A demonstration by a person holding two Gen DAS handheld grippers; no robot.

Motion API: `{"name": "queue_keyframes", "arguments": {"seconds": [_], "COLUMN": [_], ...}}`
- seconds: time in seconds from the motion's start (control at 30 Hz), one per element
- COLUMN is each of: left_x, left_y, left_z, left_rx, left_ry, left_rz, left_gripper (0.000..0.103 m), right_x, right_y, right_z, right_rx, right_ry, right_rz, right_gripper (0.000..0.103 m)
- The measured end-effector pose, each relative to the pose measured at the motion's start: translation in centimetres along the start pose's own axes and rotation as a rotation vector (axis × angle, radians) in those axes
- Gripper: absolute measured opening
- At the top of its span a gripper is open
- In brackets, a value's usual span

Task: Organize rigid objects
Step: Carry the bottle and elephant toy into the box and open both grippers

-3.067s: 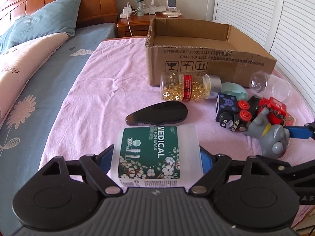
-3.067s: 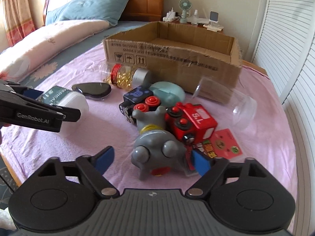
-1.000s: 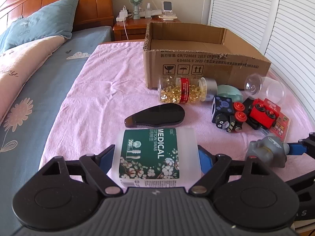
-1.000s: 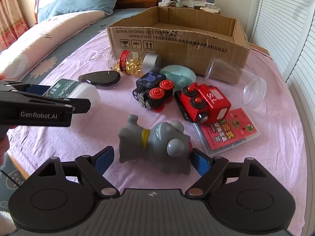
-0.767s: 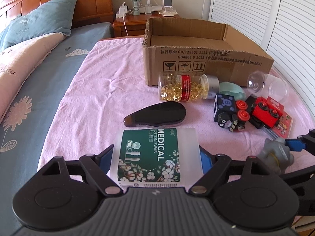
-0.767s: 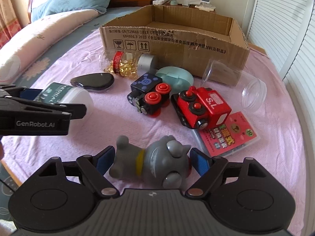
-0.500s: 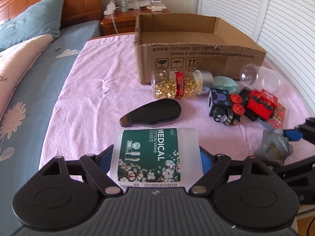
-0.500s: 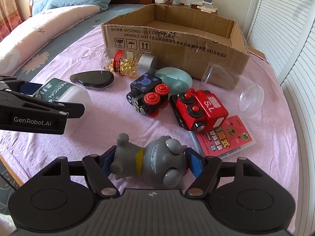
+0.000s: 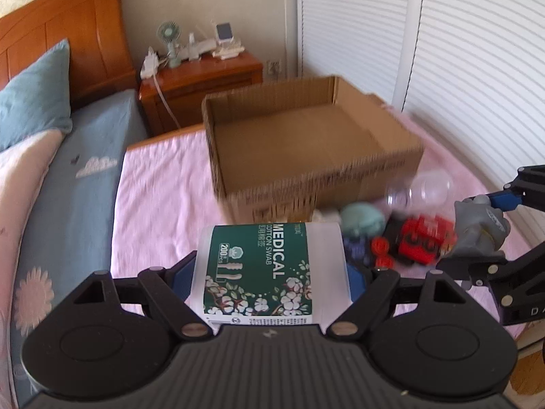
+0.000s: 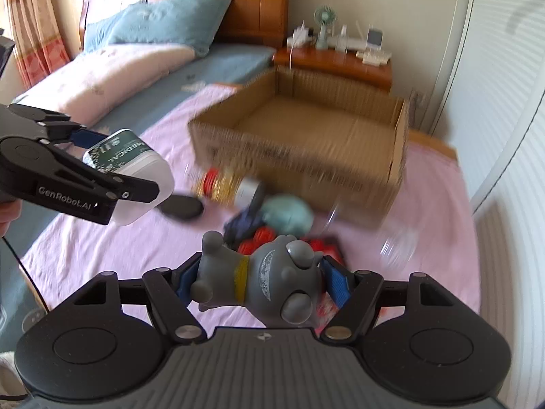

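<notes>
My left gripper [image 9: 269,276] is shut on a white cotton swab box with a green "MEDICAL" label [image 9: 269,269], held up above the pink blanket. That swab box [image 10: 133,163] also shows at the left of the right wrist view, in the left gripper [image 10: 115,167]. My right gripper [image 10: 262,279] is shut on a grey toy figure with a yellow collar [image 10: 265,279], lifted off the bed. The same grey toy [image 9: 483,228] shows at the far right of the left wrist view. An open, empty cardboard box [image 9: 306,146] stands beyond both.
On the pink blanket [image 10: 129,238] before the box lie a capsule bottle [image 10: 228,184], a black oval case [image 10: 180,208], a mint case [image 10: 289,218], a dark toy car with red wheels [image 10: 252,231], a red toy train [image 9: 422,242] and a clear jar [image 9: 422,191]. A nightstand [image 9: 204,81] stands behind; louvred doors [image 9: 442,51] at right.
Both grippers have risen with their loads, so the inside of the cardboard box now shows. The right gripper closed on the grey toy and lifted it off the blanket.
</notes>
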State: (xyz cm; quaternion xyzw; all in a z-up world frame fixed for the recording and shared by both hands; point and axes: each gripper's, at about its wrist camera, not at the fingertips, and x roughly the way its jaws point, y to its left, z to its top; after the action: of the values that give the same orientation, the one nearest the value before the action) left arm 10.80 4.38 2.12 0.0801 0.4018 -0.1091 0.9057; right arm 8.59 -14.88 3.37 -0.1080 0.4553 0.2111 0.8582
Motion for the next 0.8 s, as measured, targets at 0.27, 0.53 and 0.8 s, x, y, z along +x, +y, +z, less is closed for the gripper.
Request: {"name": "queue_keyframes", "arguments": {"seconds": [0.27, 0.53, 0.8], "left_x": [4.9, 11.5, 14.5], "left_y": [0.3, 1.2, 2.2], "left_z": [7.5, 12.4, 14.1], "left_rx": [0.002, -0.049, -0.105], "left_ry": [-0.029, 0.001, -0.021], "left_rz": [-0.012, 0.028, 0.051], "left_gripper": [0.082, 0.082, 0.093], "right_x": [0.8, 2.9, 4.2], "right_y": [-3.0, -6.0, -7.3], "right_z": [3.8, 5.9, 6.5], "right_rx": [0.016, 0.033, 0.049], "right_ry": [-0.057, -0.064, -0.051], "right_rz": [-0.029, -0.045, -0.058], "right_gripper": [0.077, 0.077, 0.077]}}
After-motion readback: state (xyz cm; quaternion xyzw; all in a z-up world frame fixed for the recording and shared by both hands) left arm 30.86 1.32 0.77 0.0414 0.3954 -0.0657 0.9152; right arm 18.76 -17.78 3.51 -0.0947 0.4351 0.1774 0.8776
